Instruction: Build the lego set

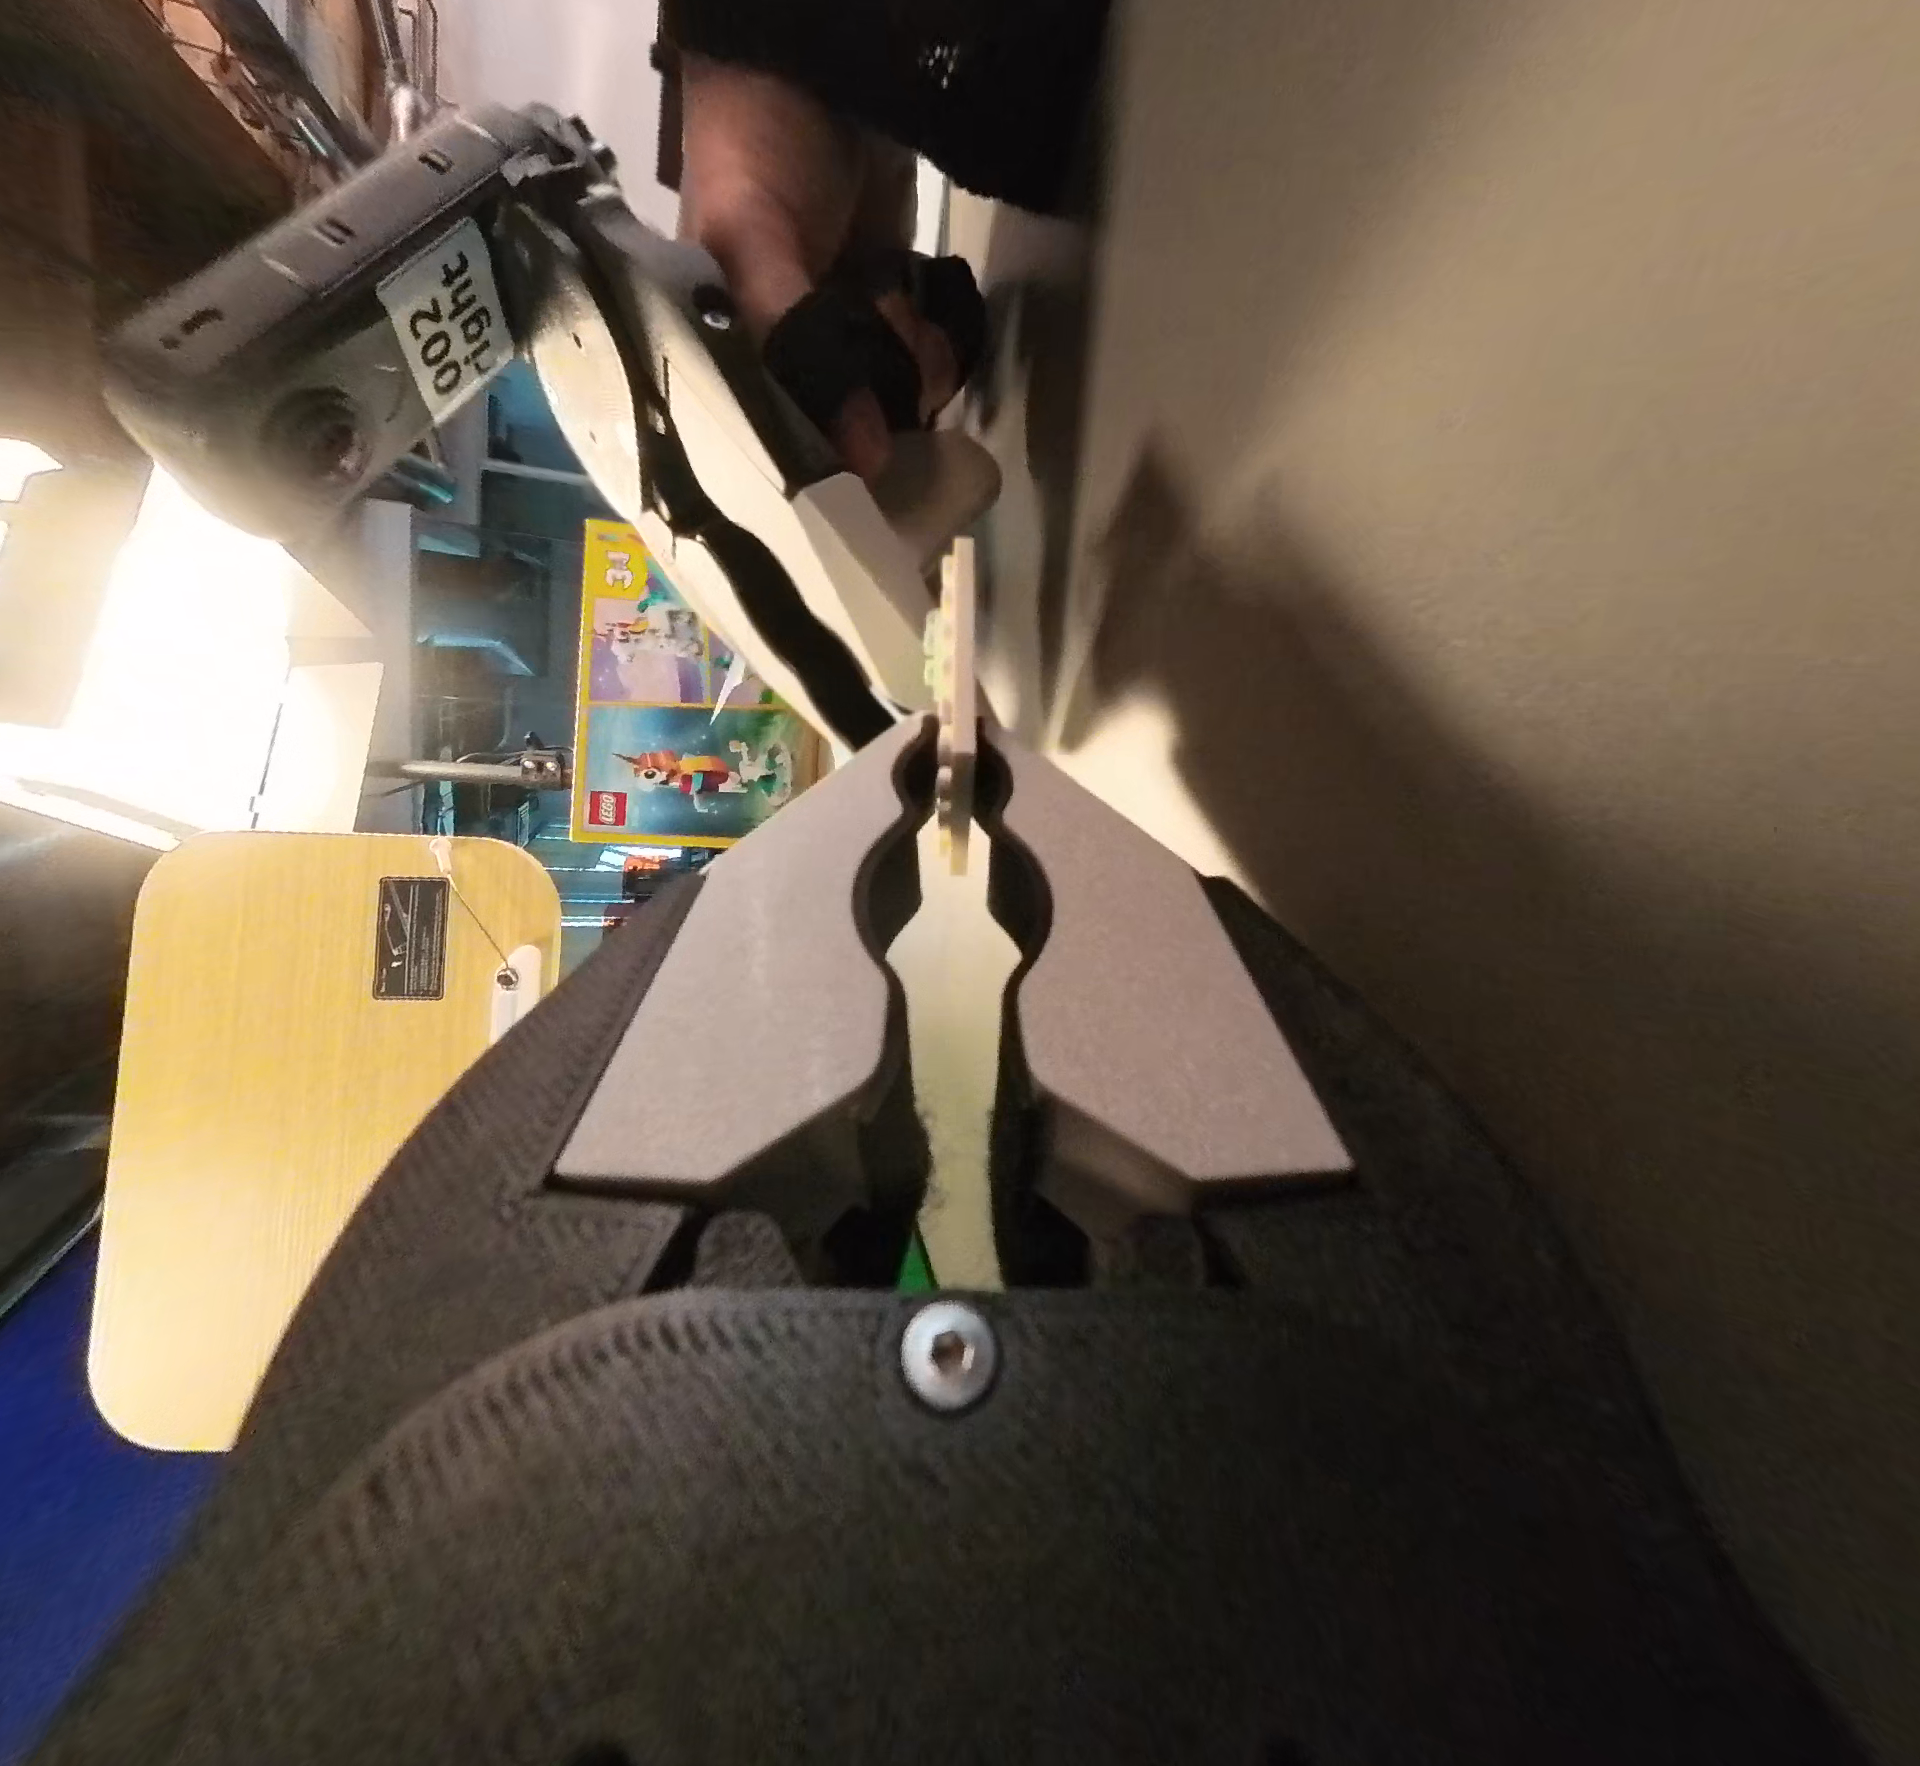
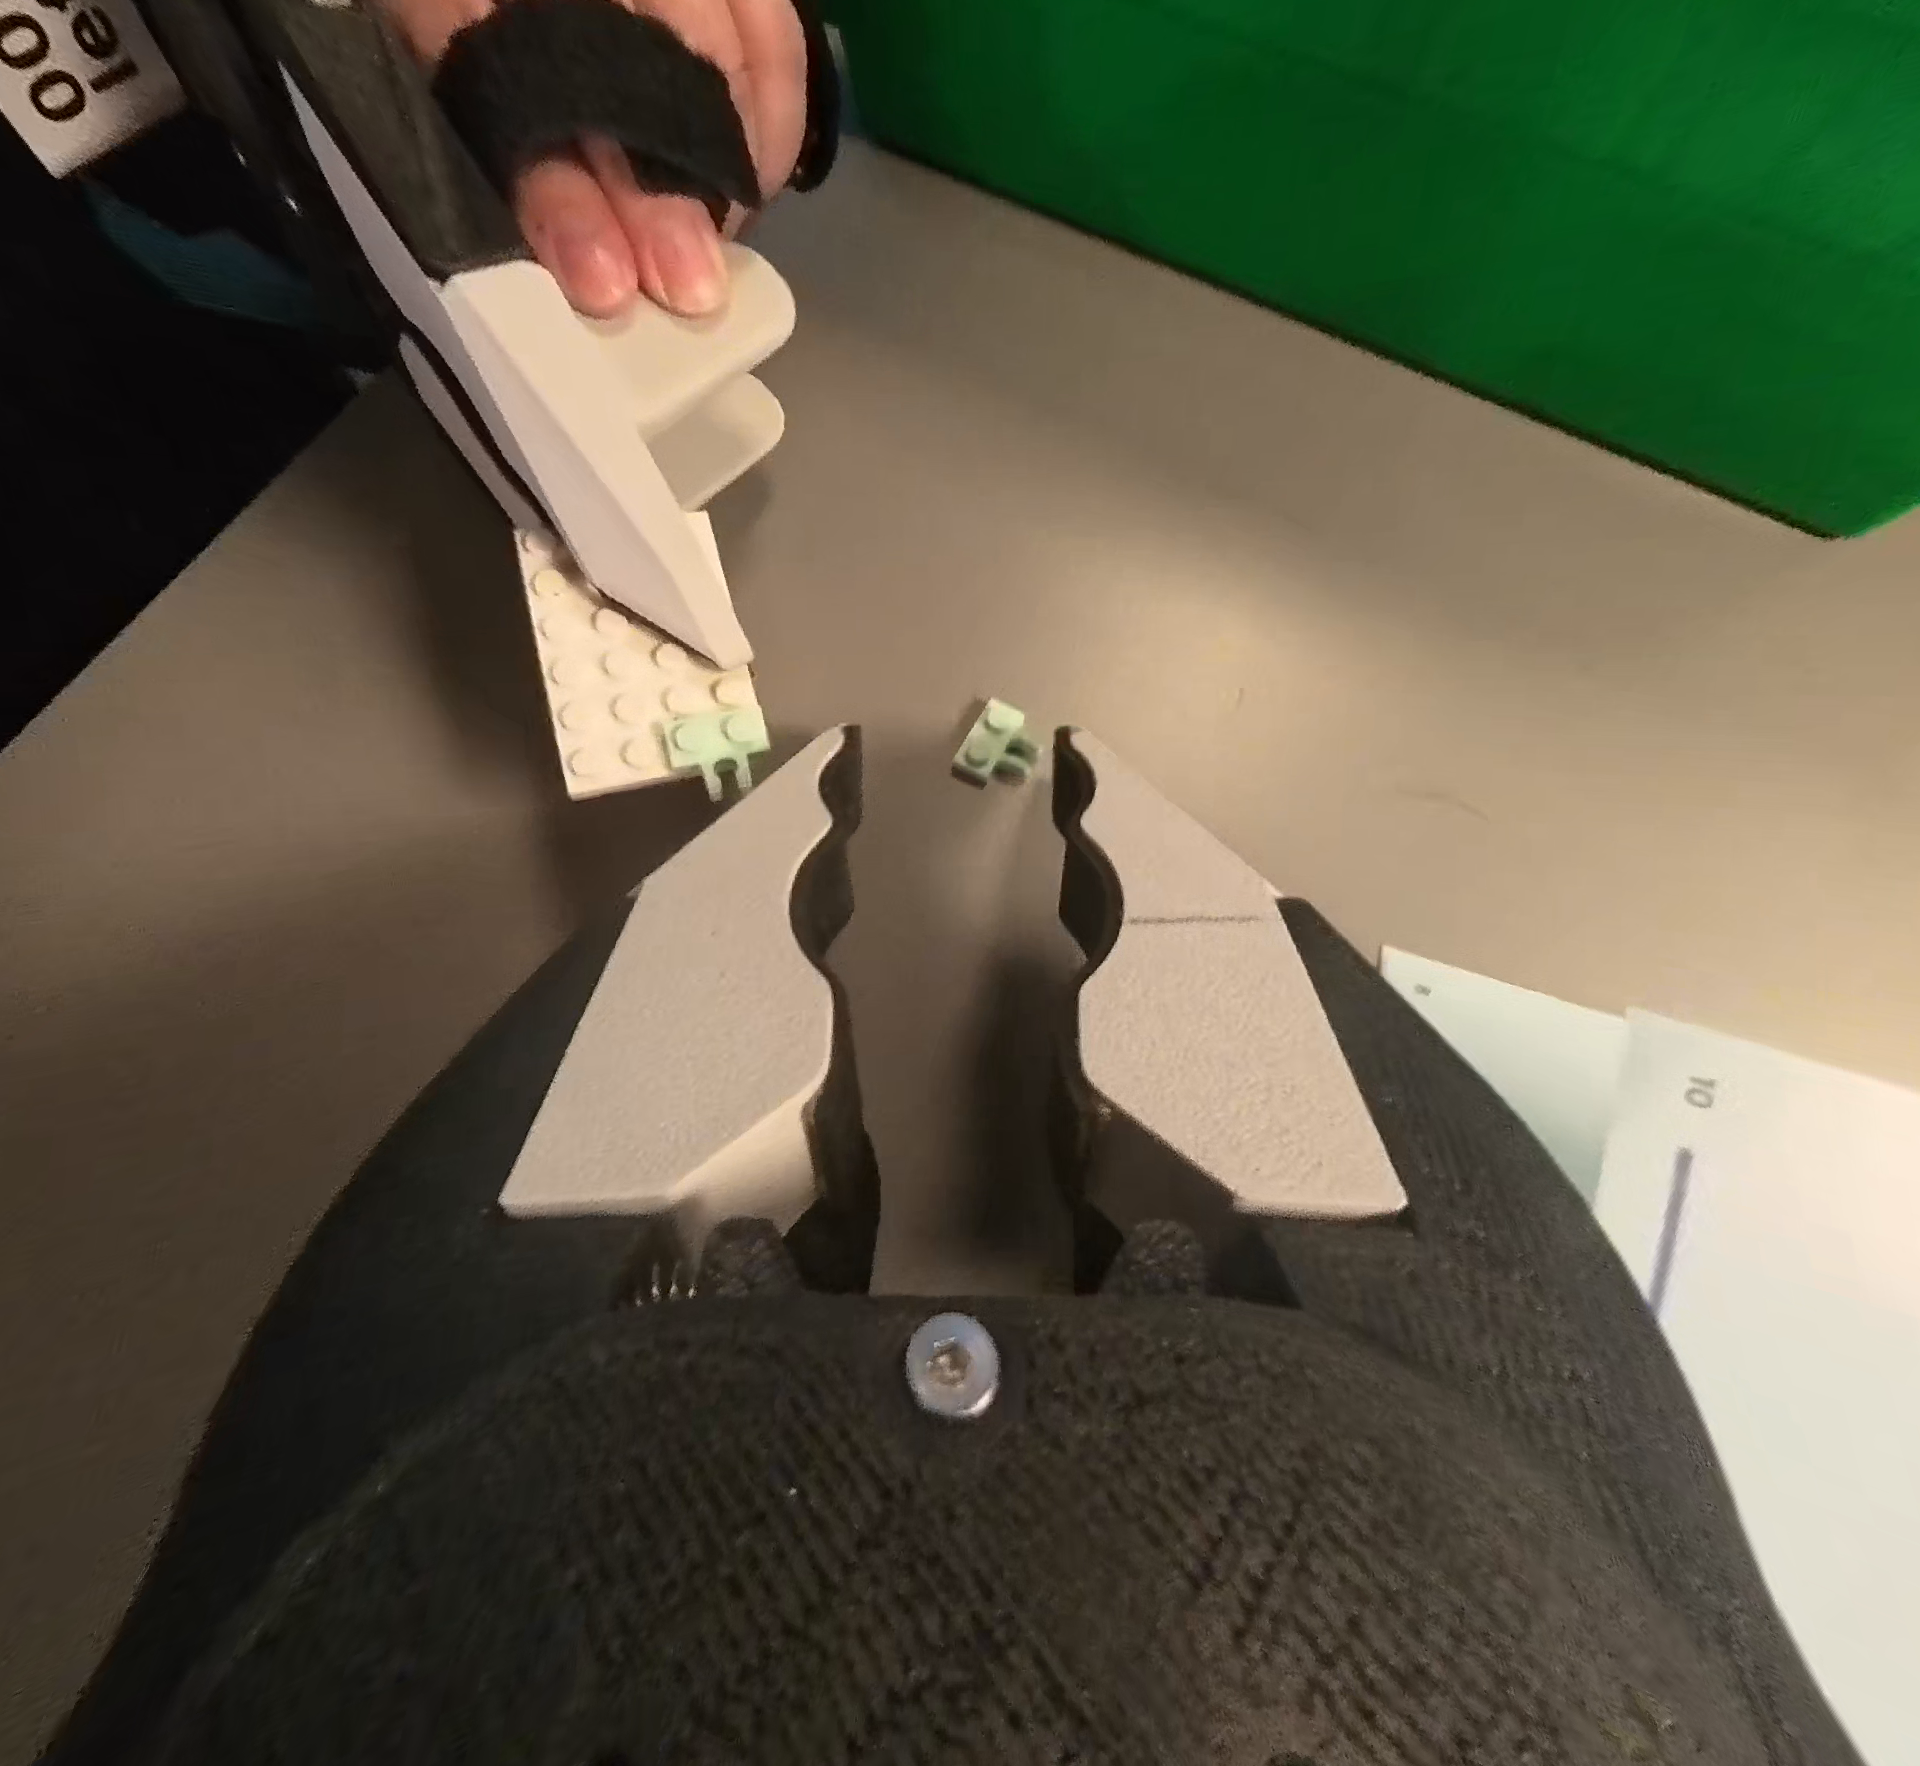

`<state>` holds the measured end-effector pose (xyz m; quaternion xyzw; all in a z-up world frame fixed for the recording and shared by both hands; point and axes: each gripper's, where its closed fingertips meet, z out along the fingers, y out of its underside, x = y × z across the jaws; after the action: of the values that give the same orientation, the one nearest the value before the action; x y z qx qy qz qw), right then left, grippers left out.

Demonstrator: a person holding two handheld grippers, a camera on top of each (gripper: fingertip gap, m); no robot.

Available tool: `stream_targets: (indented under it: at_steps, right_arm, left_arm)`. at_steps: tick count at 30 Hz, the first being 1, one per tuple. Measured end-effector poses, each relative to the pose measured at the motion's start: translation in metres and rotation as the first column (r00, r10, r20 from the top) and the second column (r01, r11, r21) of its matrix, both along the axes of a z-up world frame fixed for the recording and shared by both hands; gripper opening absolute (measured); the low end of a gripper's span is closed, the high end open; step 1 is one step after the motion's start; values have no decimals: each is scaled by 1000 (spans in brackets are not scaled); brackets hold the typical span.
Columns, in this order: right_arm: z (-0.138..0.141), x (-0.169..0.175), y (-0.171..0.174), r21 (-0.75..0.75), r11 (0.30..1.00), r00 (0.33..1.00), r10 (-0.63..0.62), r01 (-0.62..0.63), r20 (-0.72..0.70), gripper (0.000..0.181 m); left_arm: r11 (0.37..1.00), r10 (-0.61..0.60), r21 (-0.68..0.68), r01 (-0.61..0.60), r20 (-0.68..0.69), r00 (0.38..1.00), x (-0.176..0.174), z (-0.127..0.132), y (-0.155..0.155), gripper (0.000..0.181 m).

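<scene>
The left gripper (image 1: pixel 951 760) pinches the flat white studded plate (image 2: pixel 613 688) against the grey table (image 2: pixel 1247 573), left of centre. The right gripper (image 2: pixel 956 740), jaws parted and empty, nears the loose pale-green clip brick (image 2: pixel 992 745) at centre; closing squarely around it looks next.

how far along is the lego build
Early. Done: one pale green clip piece sits on the white plate's corner. In hand: the left gripper clamps that plate. Left: a second green clip piece lies loose on the table, ahead of the open right gripper.
</scene>
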<state>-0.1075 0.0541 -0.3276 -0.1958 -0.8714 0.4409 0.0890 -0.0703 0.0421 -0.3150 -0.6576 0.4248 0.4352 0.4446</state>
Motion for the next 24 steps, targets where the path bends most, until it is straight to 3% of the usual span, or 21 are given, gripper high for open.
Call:
stream_targets:
  at_steps: [9,13,16,24]
  right_arm:
    - [-6,6,1,20,997,997,69,-70,45,41]
    - [-7,17,6,8,997,993,79,-80,84,32]
    - [-4,9,7,9,998,998,59,-59,34,32]
    - [-8,1,4,45,997,998,60,-61,21,13]
  left_arm:
    - [1000,6,5,-6,0,1000,-2,2,1,4]
    - [1000,1,4,-1,-4,1000,-1,2,2,4]
    - [1000,-1,1,1,-6,1000,-1,1,2,4]
    - [1000,1,-7,-1,-8,1000,-2,1,3,4]
